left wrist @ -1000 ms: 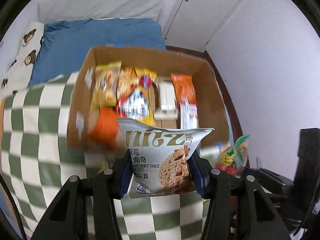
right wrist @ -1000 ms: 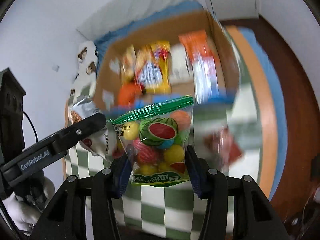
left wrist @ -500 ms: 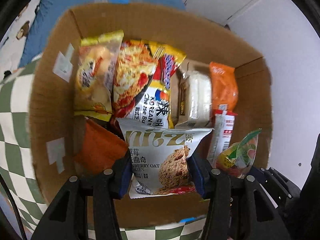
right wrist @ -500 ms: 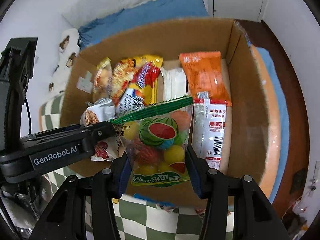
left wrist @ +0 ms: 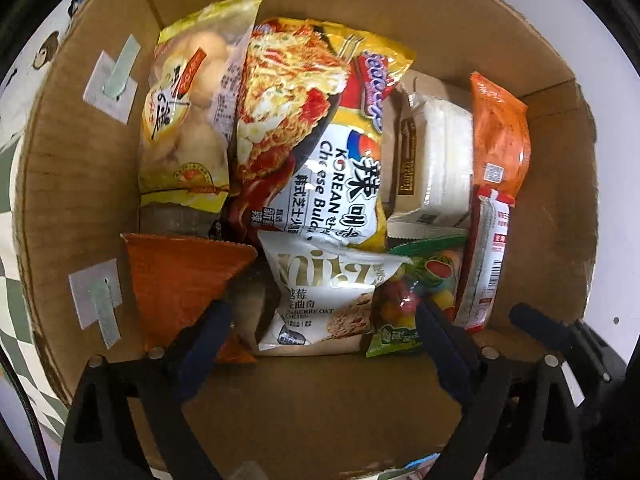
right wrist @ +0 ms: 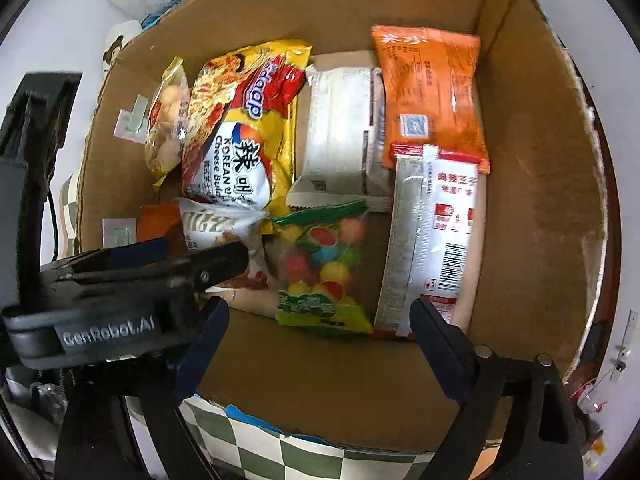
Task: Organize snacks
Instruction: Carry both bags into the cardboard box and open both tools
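A cardboard box (left wrist: 320, 400) (right wrist: 532, 184) holds several snack packs. The white oat cookie bag (left wrist: 328, 292) (right wrist: 216, 232) lies on the box floor near the front wall. The clear fruit candy bag (right wrist: 320, 264) (left wrist: 412, 296) lies just right of it. My left gripper (left wrist: 324, 332) is open and empty, its jaws either side of the cookie bag, above it. My right gripper (right wrist: 320, 332) is open and empty over the candy bag. The left gripper's body (right wrist: 120, 292) shows at the left of the right wrist view.
Further back in the box lie a yellow Korean noodle pack (left wrist: 320, 140), a yellow snack bag (left wrist: 188, 120), a white wrapped pack (left wrist: 436, 160), an orange pack (left wrist: 500, 132), a red-and-white pack (right wrist: 432, 232) and an orange bag (left wrist: 180, 280). A green checked cloth (right wrist: 280, 452) lies under the box.
Both grippers moved down into the box and opened. The cookie bag and the candy bag have dropped onto the box floor side by side.
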Motion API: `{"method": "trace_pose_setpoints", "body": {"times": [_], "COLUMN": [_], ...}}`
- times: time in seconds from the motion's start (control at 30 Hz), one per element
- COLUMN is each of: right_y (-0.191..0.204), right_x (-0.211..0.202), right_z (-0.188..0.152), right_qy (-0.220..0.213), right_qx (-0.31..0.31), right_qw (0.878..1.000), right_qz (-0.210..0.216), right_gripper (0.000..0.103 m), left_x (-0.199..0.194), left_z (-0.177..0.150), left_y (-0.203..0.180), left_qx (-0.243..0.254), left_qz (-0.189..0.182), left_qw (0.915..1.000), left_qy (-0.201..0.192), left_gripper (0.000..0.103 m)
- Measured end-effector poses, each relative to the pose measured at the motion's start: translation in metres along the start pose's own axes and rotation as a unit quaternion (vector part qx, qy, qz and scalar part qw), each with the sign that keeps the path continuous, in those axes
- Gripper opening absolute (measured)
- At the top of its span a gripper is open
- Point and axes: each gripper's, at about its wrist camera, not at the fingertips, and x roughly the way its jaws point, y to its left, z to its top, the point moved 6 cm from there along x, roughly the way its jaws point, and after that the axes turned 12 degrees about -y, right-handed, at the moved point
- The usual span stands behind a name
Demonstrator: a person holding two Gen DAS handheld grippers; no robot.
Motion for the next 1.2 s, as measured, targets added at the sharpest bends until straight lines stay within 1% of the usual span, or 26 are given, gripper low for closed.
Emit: {"method": "trace_pose_setpoints", "body": {"times": [0.1, 0.17, 0.23, 0.33, 0.43, 0.53, 0.63, 0.8, 1.0, 1.2], "right_y": [-0.002, -0.004, -0.008, -0.015, -0.018, -0.015, -0.013, -0.009, 0.001, 0.01], "right_x": [-0.008, -0.015, -0.025, -0.039, -0.052, -0.066, -0.09, -0.129, -0.171, -0.202], "right_z": [0.002, 0.002, 0.003, 0.002, 0.0, -0.005, -0.012, -0.024, -0.041, -0.058], "right_qy": [-0.012, -0.017, -0.035, -0.05, -0.075, -0.102, -0.143, -0.192, -0.242, -0.272], "right_qx": [-0.004, -0.001, -0.001, -0.002, -0.01, -0.017, -0.022, -0.022, -0.036, -0.043], "right_qw": [1.0, 1.0, 0.999, 0.998, 0.996, 0.993, 0.987, 0.979, 0.967, 0.958], "right_qz": [-0.01, -0.01, -0.02, -0.029, -0.042, -0.051, -0.064, -0.067, -0.076, -0.075], "right_gripper": [0.094, 0.094, 0.094, 0.094, 0.094, 0.094, 0.094, 0.094, 0.096, 0.096], "left_x": [-0.012, -0.022, -0.036, -0.054, -0.071, -0.094, -0.117, -0.14, -0.171, -0.19], "left_z": [0.002, 0.004, 0.004, 0.004, 0.007, -0.002, -0.009, -0.022, -0.043, -0.059], "left_y": [-0.001, 0.0, 0.0, -0.001, 0.001, -0.001, 0.001, -0.004, -0.012, -0.018], "left_qx": [-0.001, 0.001, 0.005, 0.005, 0.01, 0.028, 0.039, 0.056, 0.067, 0.071], "left_qz": [-0.001, 0.014, 0.019, 0.021, 0.022, 0.042, 0.058, 0.074, 0.083, 0.079], "left_qw": [0.9999, 0.9994, 0.9986, 0.997, 0.9934, 0.9859, 0.9774, 0.9642, 0.9498, 0.9428], "left_qy": [-0.017, -0.03, -0.048, -0.074, -0.112, -0.159, -0.2, -0.249, -0.294, -0.316], "left_gripper": [0.095, 0.095, 0.095, 0.095, 0.095, 0.095, 0.095, 0.095, 0.095, 0.095]}}
